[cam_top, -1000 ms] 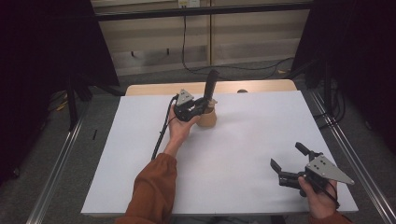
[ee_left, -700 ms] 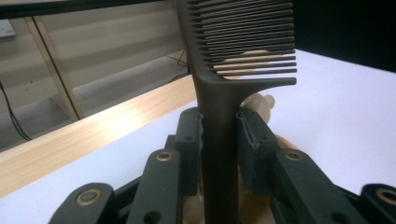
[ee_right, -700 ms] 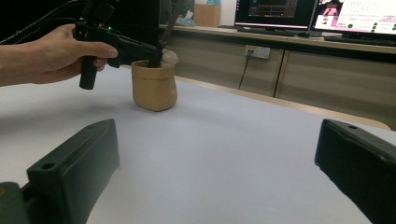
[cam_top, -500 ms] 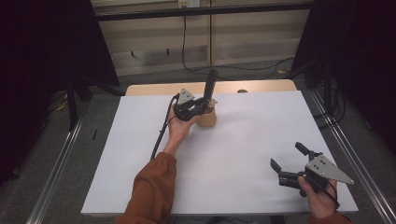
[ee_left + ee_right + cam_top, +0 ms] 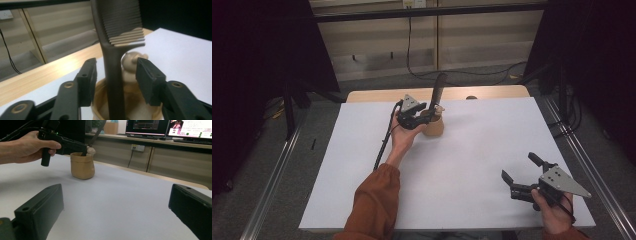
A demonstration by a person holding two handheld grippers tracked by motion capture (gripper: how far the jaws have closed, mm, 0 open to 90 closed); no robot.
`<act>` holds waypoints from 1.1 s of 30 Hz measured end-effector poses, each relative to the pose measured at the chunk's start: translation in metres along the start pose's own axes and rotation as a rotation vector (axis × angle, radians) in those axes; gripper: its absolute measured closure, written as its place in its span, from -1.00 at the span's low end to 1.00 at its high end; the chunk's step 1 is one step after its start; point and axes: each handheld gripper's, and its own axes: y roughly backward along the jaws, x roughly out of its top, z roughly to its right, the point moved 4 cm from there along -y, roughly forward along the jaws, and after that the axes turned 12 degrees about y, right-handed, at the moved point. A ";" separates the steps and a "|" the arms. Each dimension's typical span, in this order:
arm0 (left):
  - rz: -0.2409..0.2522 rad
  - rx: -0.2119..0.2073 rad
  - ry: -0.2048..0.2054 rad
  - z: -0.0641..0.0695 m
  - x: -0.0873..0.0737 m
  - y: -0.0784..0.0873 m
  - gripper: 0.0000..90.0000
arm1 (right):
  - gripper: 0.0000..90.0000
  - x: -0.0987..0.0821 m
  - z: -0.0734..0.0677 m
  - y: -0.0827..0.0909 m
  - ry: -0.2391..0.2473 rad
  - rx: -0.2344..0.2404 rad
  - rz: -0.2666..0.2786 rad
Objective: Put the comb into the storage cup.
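A dark comb [image 5: 438, 87] stands tilted in a tan cup [image 5: 433, 126] at the far middle of the white table. My left gripper [image 5: 424, 111] is at the cup's rim, level with the comb's handle [image 5: 113, 65]. Its jaws have just been opening. The handle stands between them, close to the left pad [image 5: 87, 75] and clear of the right pad [image 5: 147, 75]. A small tan figure [image 5: 130, 63] sits on the cup's rim behind the handle. My right gripper [image 5: 518, 166] rests open near the front right corner with nothing between its jaws, and its view looks across at the cup [image 5: 82, 166].
The white table top [image 5: 472, 165] ends at a wooden strip [image 5: 492, 92] along the far edge. Metal rails run along both sides on the floor. Monitors [image 5: 190, 127] stand on a counter behind the table. The left gripper's cable [image 5: 384, 145] trails over the table.
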 end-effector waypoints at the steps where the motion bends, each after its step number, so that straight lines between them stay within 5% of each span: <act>1: 0.000 0.006 0.000 0.001 0.001 0.001 0.11 | -1.00 0.000 0.000 0.000 -0.001 0.000 0.002; 17: 0.057 0.044 0.085 -0.004 0.008 0.019 -0.81 | -1.00 0.000 0.000 0.000 -0.001 -0.005 0.001; 33: 0.087 0.015 0.040 0.001 0.017 0.042 -0.96 | -1.00 -0.001 0.002 0.001 -0.016 -0.013 -0.003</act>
